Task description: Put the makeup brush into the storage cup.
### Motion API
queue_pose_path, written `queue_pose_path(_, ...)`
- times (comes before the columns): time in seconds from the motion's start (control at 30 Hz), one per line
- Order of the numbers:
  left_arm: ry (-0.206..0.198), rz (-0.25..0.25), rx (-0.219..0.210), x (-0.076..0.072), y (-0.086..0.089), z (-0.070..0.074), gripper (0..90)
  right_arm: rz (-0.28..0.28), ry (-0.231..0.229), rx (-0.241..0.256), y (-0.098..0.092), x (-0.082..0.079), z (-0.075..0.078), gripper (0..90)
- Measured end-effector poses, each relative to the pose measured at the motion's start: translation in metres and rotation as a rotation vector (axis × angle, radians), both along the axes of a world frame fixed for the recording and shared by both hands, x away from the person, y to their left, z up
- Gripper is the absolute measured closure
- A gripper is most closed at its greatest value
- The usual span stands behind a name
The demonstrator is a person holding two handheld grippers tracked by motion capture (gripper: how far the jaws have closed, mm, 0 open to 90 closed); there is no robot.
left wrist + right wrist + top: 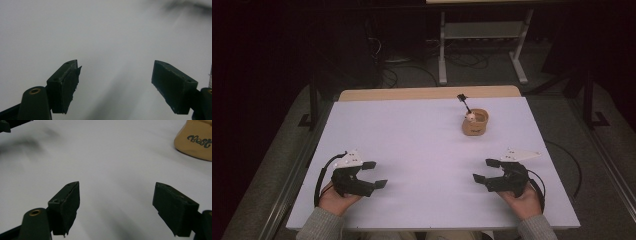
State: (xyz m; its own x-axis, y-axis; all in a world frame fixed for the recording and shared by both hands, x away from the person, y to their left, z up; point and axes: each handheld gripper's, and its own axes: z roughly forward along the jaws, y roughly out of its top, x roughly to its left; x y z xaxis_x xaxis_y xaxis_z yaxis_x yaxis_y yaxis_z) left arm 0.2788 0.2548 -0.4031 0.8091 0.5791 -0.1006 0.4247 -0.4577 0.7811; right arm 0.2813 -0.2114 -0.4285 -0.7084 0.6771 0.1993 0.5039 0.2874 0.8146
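We hold the left gripper (373,174) and right gripper (485,170) near the table's (422,145) front edge, jaws wide apart, empty. The tan cup (475,123), holding a small stick-mounted figure (469,114), stands toward the far edge; we judge a level, slow right-hand approach best.

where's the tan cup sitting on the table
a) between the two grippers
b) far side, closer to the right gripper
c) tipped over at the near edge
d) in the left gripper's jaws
b: the tan cup stands upright toward the far edge of the table, ahead of the right gripper, whose jaws are open and empty, as are the left gripper jaws.
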Motion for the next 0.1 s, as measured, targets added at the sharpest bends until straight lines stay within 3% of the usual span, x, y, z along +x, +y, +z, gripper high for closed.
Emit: queue_pose_path(0.1,0.0,0.002,-0.005,0.0,0.001,0.0,21.3,0.0,-0.006,0.003,-0.0018,-0.002,-0.0006,20.3)
